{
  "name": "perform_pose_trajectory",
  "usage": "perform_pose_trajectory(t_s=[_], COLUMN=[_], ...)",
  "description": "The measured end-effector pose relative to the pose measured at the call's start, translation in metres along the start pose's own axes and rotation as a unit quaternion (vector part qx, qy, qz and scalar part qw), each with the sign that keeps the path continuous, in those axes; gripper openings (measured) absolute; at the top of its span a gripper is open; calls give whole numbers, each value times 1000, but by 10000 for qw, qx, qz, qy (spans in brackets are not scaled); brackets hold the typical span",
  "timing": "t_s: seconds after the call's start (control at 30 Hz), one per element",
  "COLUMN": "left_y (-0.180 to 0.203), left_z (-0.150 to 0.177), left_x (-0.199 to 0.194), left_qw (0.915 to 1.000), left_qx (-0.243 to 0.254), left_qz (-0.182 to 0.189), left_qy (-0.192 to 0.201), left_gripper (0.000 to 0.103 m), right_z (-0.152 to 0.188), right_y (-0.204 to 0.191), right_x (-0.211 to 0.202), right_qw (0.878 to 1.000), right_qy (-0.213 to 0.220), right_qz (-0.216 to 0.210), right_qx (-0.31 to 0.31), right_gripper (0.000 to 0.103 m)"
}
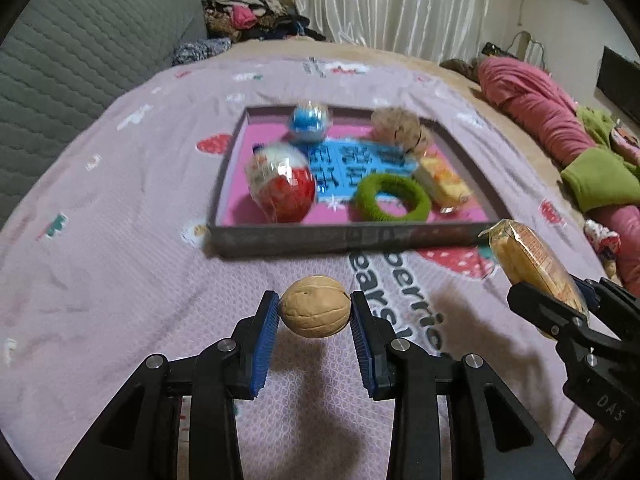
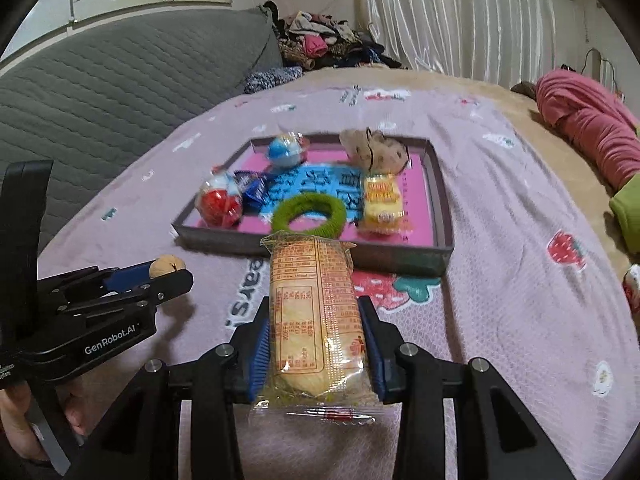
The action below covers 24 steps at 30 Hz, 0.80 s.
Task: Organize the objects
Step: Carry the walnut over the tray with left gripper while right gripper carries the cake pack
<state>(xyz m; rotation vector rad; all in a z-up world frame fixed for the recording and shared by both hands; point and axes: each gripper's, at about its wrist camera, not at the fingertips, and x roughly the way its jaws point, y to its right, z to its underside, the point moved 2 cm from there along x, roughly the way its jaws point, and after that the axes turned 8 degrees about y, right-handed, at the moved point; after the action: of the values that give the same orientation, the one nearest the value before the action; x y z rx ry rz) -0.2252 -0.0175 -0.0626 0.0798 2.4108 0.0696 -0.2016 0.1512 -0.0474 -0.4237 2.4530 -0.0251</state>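
Observation:
My left gripper point(image 1: 315, 312) is shut on a walnut point(image 1: 314, 306) and holds it above the pink bedspread, in front of the tray. My right gripper point(image 2: 316, 336) is shut on a wrapped yellow snack pack point(image 2: 314, 316), held lengthwise between the pads. The grey tray point(image 1: 304, 240) with a pink floor lies ahead. It holds a red-and-white egg toy point(image 1: 282, 186), a blue-and-white egg toy point(image 1: 309, 122), a green ring point(image 1: 394, 198), a yellow snack pack point(image 1: 440, 182), a fuzzy beige item point(image 1: 398, 126) and a blue mat point(image 1: 352, 168). The right gripper point(image 1: 560, 308) shows at the right of the left view.
A grey quilted cushion point(image 1: 80, 60) stands at the left. A pile of clothes point(image 1: 248, 12) lies at the back. Pink and green bedding point(image 1: 560, 132) lies at the right. White curtains point(image 2: 460, 16) hang behind. Small blue wrapped candies point(image 2: 252, 188) lie in the tray.

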Motion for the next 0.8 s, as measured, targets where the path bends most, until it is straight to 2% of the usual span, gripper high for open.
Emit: perform_pose_trajectory(t_s=[0.4,0.8], left_y=[2,13], left_z=[-44,-103], left_x=[-65,-84], left_qw=[9985,9958], left_qx=[113,218], left_qz=[-49,42], left_qy=[536,885], left_gripper=[37,37], right_z=[-47,-104], right_y=[-16,-11], right_x=[-47,-70], right_qw=[9988,9954], right_qy=[461,900], right_qz=[20,145], right_qx=[-181,-287], right_gripper=[40,40])
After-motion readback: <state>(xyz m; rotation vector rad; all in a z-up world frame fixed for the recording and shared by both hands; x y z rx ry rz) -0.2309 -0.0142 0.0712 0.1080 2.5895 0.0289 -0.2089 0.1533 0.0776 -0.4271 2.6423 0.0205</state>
